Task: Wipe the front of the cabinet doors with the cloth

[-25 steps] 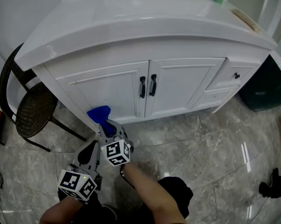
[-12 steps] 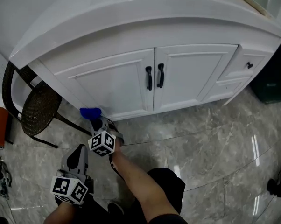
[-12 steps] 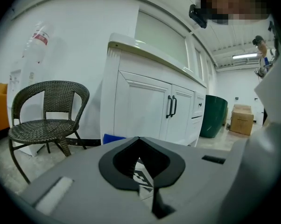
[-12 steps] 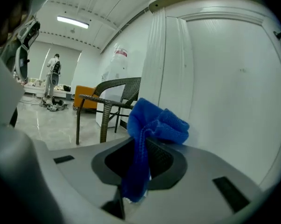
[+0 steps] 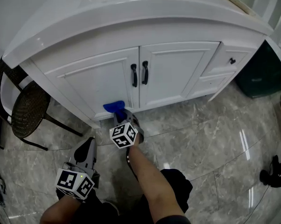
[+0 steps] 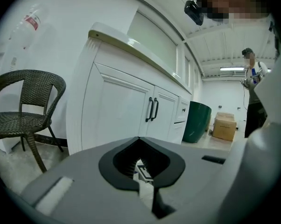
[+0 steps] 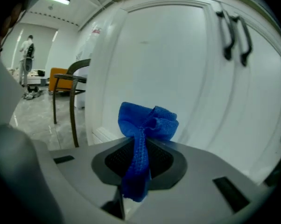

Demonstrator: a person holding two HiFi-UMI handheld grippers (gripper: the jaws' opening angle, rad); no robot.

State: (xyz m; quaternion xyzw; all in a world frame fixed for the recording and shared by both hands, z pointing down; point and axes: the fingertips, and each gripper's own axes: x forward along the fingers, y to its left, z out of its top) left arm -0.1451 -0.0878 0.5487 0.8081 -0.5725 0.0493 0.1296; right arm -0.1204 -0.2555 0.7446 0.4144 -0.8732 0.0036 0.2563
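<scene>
We record grey moulded bodies on the left gripper [image 5: 89,143] and right gripper [image 5: 120,117], with black ridged pads [image 7: 166,162] lining the jaws. Behind the jaws, each bears a white cube [image 5: 124,136] with black square markers.

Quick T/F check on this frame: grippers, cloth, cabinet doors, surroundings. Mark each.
1. The right gripper is shut on the blue cloth. True.
2. The cloth is pressed high on the right door. False: it sits low on the left door, near its bottom edge.
3. The left gripper holds a second cloth. False: its jaws are together with nothing between them, and it is held back from the cabinet.
4. Both doors are closed, their black handles side by side at the middle. True.
5. A wicker chair stands left of the cabinet. True.
</scene>
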